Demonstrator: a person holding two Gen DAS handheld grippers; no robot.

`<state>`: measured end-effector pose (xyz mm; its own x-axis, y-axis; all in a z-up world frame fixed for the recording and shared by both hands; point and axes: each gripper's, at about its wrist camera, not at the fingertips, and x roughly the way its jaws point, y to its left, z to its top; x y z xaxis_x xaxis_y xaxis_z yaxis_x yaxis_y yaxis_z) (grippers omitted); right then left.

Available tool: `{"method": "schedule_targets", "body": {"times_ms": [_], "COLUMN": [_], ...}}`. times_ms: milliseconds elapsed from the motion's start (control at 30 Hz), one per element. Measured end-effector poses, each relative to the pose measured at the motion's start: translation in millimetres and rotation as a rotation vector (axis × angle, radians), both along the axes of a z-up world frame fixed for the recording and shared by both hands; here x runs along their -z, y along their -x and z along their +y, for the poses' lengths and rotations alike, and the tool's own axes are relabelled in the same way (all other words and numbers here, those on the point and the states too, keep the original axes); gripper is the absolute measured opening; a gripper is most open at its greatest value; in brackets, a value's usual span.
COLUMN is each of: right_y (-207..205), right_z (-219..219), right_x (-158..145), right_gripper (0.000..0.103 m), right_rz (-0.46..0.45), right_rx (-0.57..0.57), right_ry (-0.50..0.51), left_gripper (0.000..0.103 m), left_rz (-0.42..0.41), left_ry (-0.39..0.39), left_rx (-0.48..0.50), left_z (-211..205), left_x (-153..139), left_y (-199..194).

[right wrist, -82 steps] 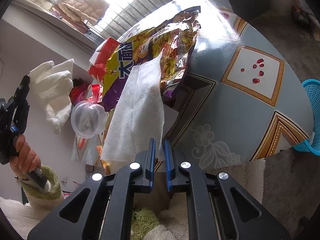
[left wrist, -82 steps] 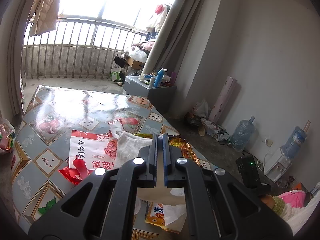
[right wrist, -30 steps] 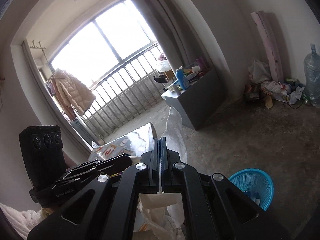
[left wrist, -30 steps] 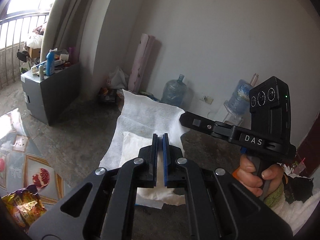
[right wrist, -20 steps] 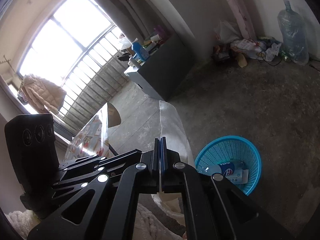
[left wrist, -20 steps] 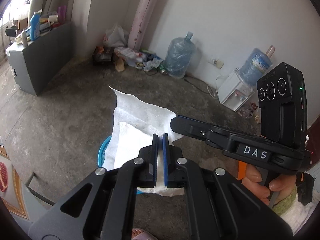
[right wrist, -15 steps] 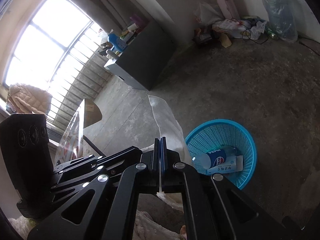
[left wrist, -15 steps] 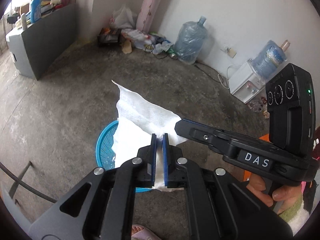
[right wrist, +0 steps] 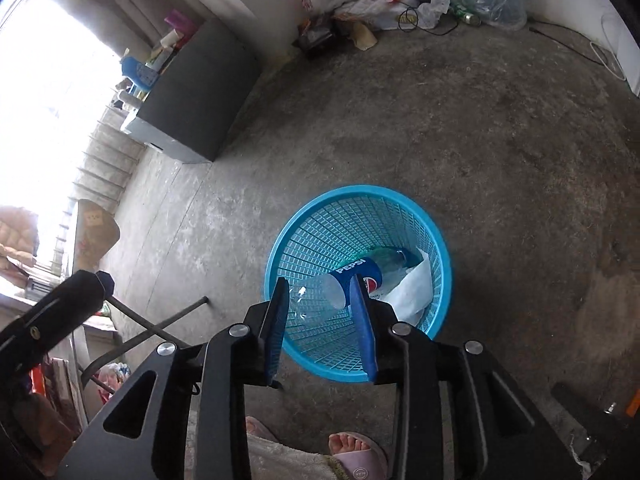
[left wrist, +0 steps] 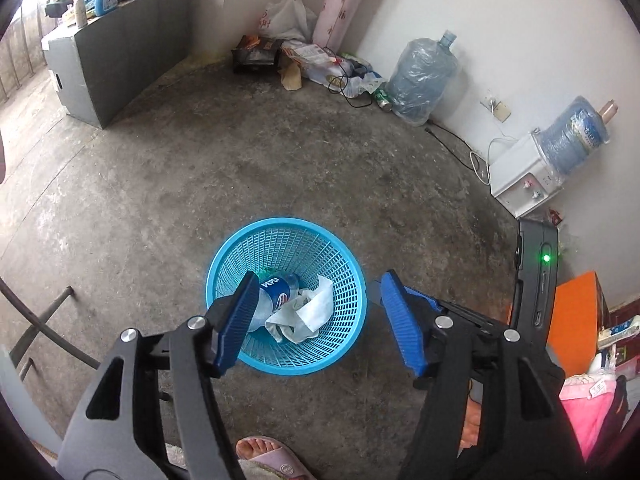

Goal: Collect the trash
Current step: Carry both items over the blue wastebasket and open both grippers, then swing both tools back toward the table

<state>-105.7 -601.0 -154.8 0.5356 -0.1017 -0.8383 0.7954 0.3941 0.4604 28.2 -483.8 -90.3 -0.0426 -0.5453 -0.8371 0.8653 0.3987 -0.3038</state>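
Below both of your tools, on the bare concrete floor (left wrist: 280, 152), stands the blue mesh basket (left wrist: 348, 272), and the trash lies inside it. Your left gripper (left wrist: 320, 312) hangs above the basket with its jaws opening and already wide apart; nothing sits between the blue pads (left wrist: 240, 320), and through the gap you look straight down into the basket. At its bottom lies a Pepsi bottle (left wrist: 276, 292) on its side, and just to the right of it, touching it, the crumpled white tissue (left wrist: 312, 312). Neither is in contact with that gripper.

Your right gripper (right wrist: 320, 312) also points down at the basket (right wrist: 436, 240), from the near rim. Its jaws are opening too, parted less than the left ones. From the right wrist view the clear end of the bottle (right wrist: 360, 276) shows in the gap between the pads, but it lies down in the basket, below the fingertips, and the pads do not press on it. A white sheet (right wrist: 412, 288) rests against the basket's right inner wall, beside the bottle.

Your slippered foot (right wrist: 356, 456) stands on the floor just short of the basket. Farther off, along the wall, you can see a grey cabinet (left wrist: 104, 60), a large water jug (left wrist: 424, 76) and a water dispenser (left wrist: 528, 176), all well apart from the basket.
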Motion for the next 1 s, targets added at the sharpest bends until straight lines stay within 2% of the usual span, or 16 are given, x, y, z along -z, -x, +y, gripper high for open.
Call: {"method": "schedule_targets", "body": {"times_ms": [100,233,367,500,633,767,933,1000], "right_y": [0.2,6.1,12.7,14.8,9.9,-13.6,-59.4,-73.0], "right_z": [18.6,49.1,84.0,118.1,155.3,197.6,257.3,277.7], "right_x": [-33.7,-90.0,-140.5,-172.3,-188.9,-189.9,-179.8,-174.3], "right_gripper": [0.041,0.057,0.06,0.061,0.061,0.061,0.061,0.061], "right_rz": [0.013,-0.043,-0.161,-0.266,-0.328,-0.357,-0.338,-0.322], "right_rx": [0.005,0.019,-0.002,-0.062,-0.156,-0.294,-0.493,-0.553], "right_ry": [0.065,0.178,0.234,0.239,0.227,0.183,0.112,0.089], "left_gripper": [0.06,0.064,0.068,0.073,0.074,0.074,0.074,0.074], "left_rz": [-0.005,-0.065,-0.155,-0.124,-0.144,-0.225,-0.295,-0.304], "left_ry": [0.048,0.104,0.129,0.167,0.193,0.202,0.205,0.197], "left_rx": [-0.025,-0.038,-0.076,-0.144,-0.26,-0.459,-0.712,-0.78], "left_z": [18.2,51.2,93.8,158.9,247.3,354.1,475.5,509.0], "left_x": [-25.5,-69.7,-116.8,-153.2,-176.7,-196.4,-203.8,-197.5], "left_y": [0.7,4.9,6.6,-6.4,-23.5,-39.1,-49.2,-50.3]}}
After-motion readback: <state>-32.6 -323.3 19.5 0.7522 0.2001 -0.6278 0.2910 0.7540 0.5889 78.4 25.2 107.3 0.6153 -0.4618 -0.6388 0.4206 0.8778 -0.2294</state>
